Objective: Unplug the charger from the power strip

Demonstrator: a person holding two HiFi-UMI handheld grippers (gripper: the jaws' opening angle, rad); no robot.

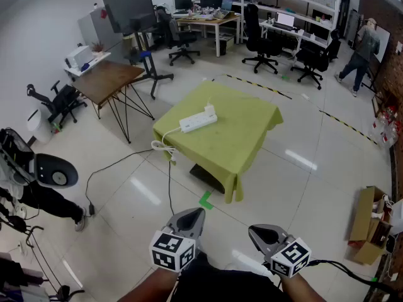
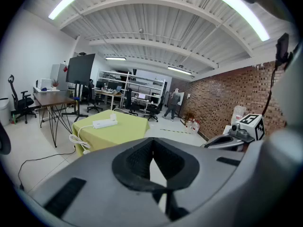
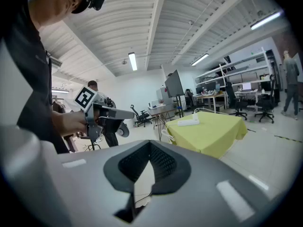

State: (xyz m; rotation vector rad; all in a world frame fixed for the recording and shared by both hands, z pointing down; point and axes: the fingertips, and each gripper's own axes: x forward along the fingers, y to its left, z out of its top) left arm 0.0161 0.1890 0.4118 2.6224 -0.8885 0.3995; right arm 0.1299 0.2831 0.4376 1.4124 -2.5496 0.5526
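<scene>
We see a table [image 1: 242, 145] with a yellow-green cloth. Our 2 tools, the left gripper [image 1: 198, 212] and the right gripper [image 1: 258, 232], are well apart from it, jaws together, holding nothing. A white power strip [image 1: 196, 122] lies by the table's far left edge. The charger [image 1: 210, 111] is plugged into its far end.

Charger [image 1: 210, 110] on power strip [image 1: 197, 122], on table [image 1: 252, 140]
</scene>
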